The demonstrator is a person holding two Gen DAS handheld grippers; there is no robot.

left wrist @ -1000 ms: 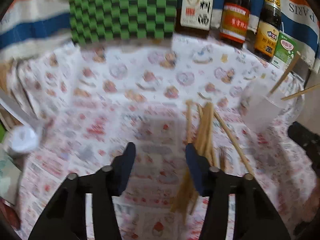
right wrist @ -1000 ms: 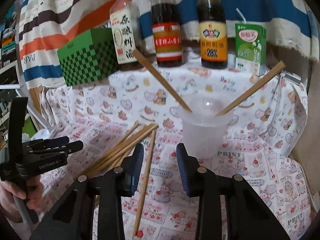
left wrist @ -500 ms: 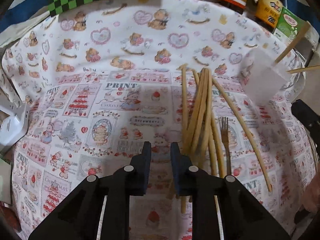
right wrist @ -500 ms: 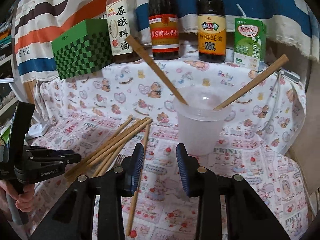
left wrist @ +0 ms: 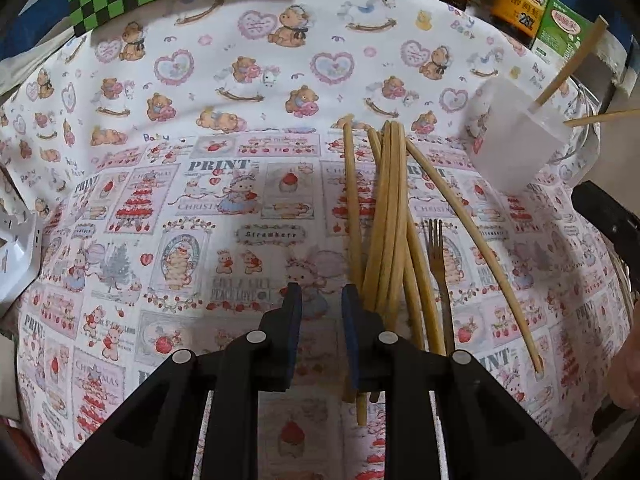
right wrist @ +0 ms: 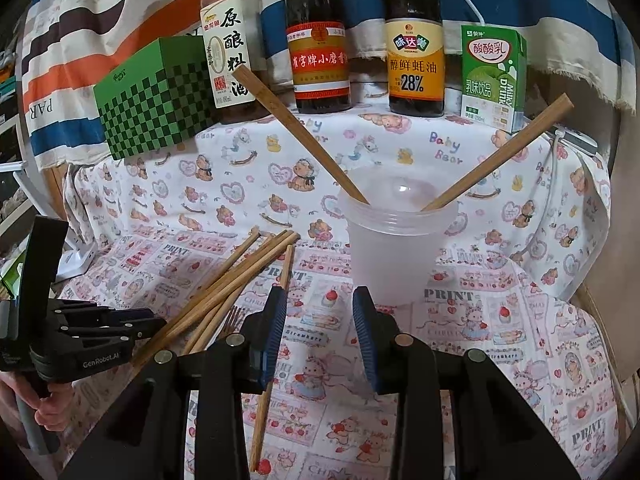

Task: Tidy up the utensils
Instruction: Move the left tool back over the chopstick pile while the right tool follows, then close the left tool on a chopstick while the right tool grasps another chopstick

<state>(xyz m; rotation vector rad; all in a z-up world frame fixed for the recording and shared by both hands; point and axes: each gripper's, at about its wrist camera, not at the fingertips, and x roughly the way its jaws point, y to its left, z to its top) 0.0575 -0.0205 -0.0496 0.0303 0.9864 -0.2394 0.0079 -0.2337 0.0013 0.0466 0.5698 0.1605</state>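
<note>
The left gripper (left wrist: pixel 322 304) has dipped closer to the cloth (left wrist: pixel 224 200) and squeezed its jaws to a narrow empty gap, the chopsticks (left wrist: pixel 386 216) lying just right of its fingers, while the right gripper (right wrist: pixel 320 320) hovers half open and empty before the cup (right wrist: pixel 396 256).

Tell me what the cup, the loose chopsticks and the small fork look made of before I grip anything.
Cup: probably thin frosted plastic, translucent, with a ridged rim. Chopsticks: likely bamboo or wood, matte tan with faint grain and square ends. Fork: same brownish tone, so perhaps wood or bamboo too, though too small to be sure.
</note>
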